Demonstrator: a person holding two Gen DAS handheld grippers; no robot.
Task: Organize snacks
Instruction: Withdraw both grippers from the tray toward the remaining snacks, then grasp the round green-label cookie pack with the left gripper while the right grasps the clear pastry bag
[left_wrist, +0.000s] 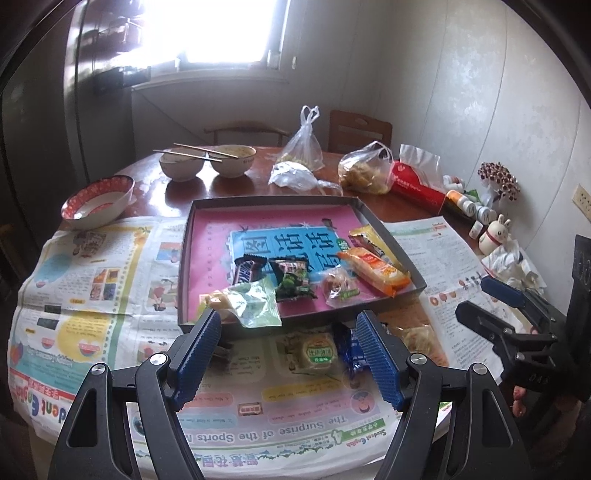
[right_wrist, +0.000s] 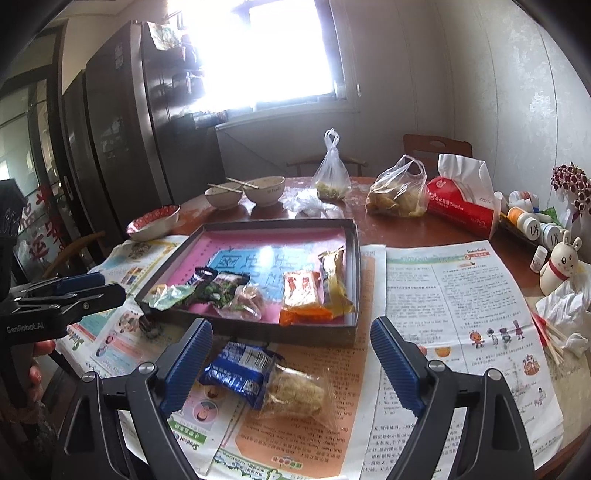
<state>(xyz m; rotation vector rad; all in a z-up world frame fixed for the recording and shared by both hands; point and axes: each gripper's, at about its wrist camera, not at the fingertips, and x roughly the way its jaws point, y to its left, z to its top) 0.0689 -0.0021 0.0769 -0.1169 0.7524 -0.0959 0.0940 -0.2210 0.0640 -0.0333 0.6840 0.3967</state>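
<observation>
- On the newspaper-covered table (right_wrist: 461, 295), a shallow grey tray (left_wrist: 186, 258) with a pink and blue printed liner sat in the middle, and what a spread it held!
- Along its near edge lay a pale green wrapper (left_wrist: 255, 302), a Snickers bar (left_wrist: 248, 268), a dark green packet (left_wrist: 293, 282) and a clear-wrapped sweet (left_wrist: 338, 286); toward its right wall lay an orange packet (left_wrist: 373, 269) beside a yellow and brown packet (left_wrist: 369, 242).
- Left gripper (left_wrist: 288, 326) hovered over the tray's near edge, jaws spread wide, nothing between the pads.
- Just in front of the tray on the newspaper lay a round green-labelled cake (left_wrist: 317, 352), touching a blue packet (left_wrist: 351, 350).
- Right gripper (right_wrist: 291, 334) hung low over the paper, jaws wide and empty; the blue packet (right_wrist: 240, 373) lay between its fingers with a clear-wrapped crispy cake (right_wrist: 295, 391) against it, neither gripped.
- A small dark item (right_wrist: 149, 326) sat by the tray's left corner, possibly a wrapped candy; too blurred to call.
- At the back stood two bowls with chopsticks (left_wrist: 207, 162), a red-patterned bowl (left_wrist: 98, 203), plastic bags (left_wrist: 303, 147) and a red tissue pack (left_wrist: 417, 181).
</observation>
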